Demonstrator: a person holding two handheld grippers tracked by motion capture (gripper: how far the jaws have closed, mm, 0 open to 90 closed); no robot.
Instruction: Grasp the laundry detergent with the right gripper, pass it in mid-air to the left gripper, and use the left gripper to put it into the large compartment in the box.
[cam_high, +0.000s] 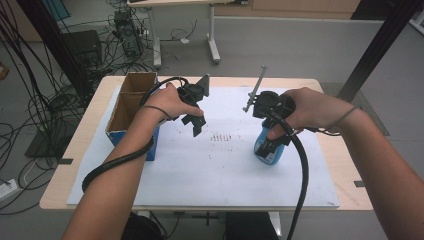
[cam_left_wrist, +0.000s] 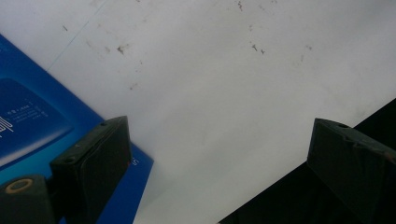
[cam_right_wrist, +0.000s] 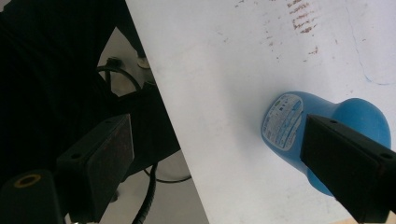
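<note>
We see the right gripper (cam_high: 272, 145) nearest, pointing down at the blue bottle (cam_high: 267, 150) lying on the white sheet (cam_high: 220, 170), right of centre. In the right gripper view its jaws stand wide apart; the bottle (cam_right_wrist: 327, 135) lies beyond the right-hand jaw, label end toward the middle, nothing between the pads. Whether that jaw touches the bottle, we can't tell. Left gripper (cam_high: 196, 126) hangs a bit farther back, over the sheet's left half, jaws spread wide, holding nothing; its own view shows bare sheet (cam_left_wrist: 224, 93) between them. Just left of it sits the open cardboard box (cam_high: 131, 100) with blue sides. Farthest, dark smudges (cam_high: 220, 136) mark the sheet's middle.
</note>
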